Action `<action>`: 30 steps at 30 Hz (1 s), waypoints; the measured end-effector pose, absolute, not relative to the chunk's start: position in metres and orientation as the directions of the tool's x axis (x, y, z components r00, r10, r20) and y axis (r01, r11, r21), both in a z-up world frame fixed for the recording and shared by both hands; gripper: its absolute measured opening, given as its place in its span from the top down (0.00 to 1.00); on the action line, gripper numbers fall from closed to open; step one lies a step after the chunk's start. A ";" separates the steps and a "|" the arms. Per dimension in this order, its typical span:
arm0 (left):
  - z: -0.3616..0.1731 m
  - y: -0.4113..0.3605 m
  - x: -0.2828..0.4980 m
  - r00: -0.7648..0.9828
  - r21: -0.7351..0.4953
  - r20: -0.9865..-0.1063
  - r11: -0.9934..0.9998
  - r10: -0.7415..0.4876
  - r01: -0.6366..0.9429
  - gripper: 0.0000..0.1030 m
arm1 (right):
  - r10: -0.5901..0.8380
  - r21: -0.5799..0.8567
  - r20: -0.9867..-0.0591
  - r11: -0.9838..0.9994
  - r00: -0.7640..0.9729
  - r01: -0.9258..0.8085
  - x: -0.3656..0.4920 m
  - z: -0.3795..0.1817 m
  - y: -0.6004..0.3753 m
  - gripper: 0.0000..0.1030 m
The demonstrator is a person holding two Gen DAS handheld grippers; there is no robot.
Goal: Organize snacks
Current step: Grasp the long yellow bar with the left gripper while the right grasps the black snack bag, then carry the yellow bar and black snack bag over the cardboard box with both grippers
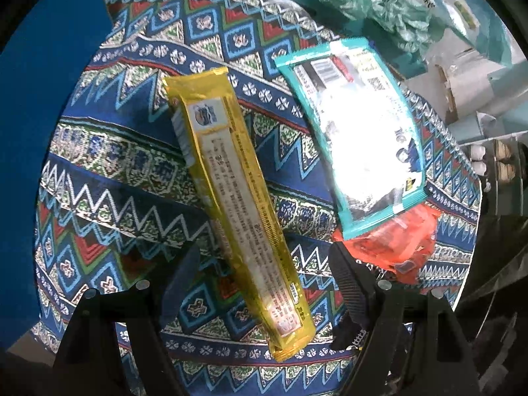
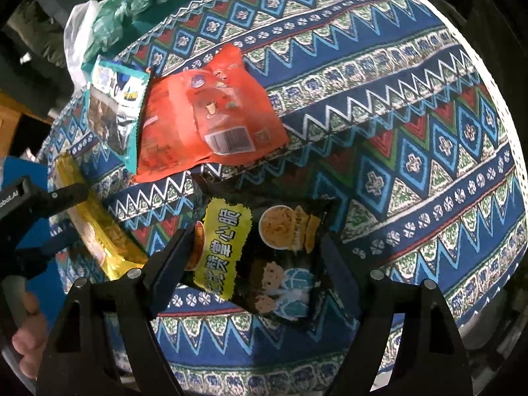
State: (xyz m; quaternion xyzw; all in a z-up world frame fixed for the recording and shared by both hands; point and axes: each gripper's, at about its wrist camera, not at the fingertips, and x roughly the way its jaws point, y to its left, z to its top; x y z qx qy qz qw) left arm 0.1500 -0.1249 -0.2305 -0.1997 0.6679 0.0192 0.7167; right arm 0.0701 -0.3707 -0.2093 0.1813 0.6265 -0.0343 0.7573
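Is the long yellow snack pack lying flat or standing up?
Lying flat: the yellow pack rests full length on the patterned cloth, between the open left gripper fingers.

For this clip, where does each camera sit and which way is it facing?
Left wrist: on the left claw, looking steeply down at the yellow packet between its open fingers.
Right wrist: on the right claw, looking steeply down at the black packet; a hand shows at left.
Shared: patterned cloth, yellow packet, teal packet, orange packet.
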 end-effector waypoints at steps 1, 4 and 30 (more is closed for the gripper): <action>-0.234 -0.125 0.151 0.098 -0.257 -0.966 0.919 -0.238 -0.299 0.21 | 0.167 0.223 -0.963 0.935 0.212 0.276 0.073 -0.210 -0.367 0.21; -0.237 -0.130 0.152 0.102 -0.265 -0.964 0.918 -0.246 -0.296 0.17 | 0.124 0.178 -0.970 0.948 0.208 0.264 0.079 -0.215 -0.355 0.20; -0.216 -0.140 0.121 0.147 -0.267 -0.955 0.962 -0.257 -0.049 0.71 | 0.127 0.170 -0.958 0.973 0.259 0.154 0.072 -0.209 -0.307 0.30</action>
